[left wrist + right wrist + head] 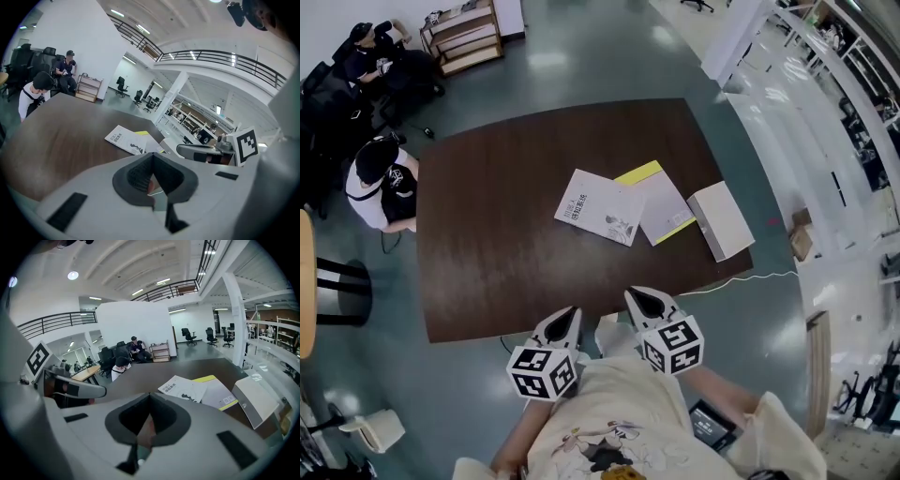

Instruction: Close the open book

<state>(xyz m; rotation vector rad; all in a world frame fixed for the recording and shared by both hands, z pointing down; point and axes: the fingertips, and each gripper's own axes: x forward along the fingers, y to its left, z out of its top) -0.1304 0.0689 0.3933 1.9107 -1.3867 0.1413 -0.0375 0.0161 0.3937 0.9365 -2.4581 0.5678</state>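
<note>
Already closed, thick white book (721,220): long axis far-left to near-right; left tongs (566,317), right tongs (647,300) pinched together.

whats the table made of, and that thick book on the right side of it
Table: looks like dark brown wood or a wood-look laminate, with faint grain streaks and a dull sheen from the ceiling lights. The pictures don't settle which.
Thick book: a paper block under a pale, matte cover, probably card. No gloss shows.
</note>
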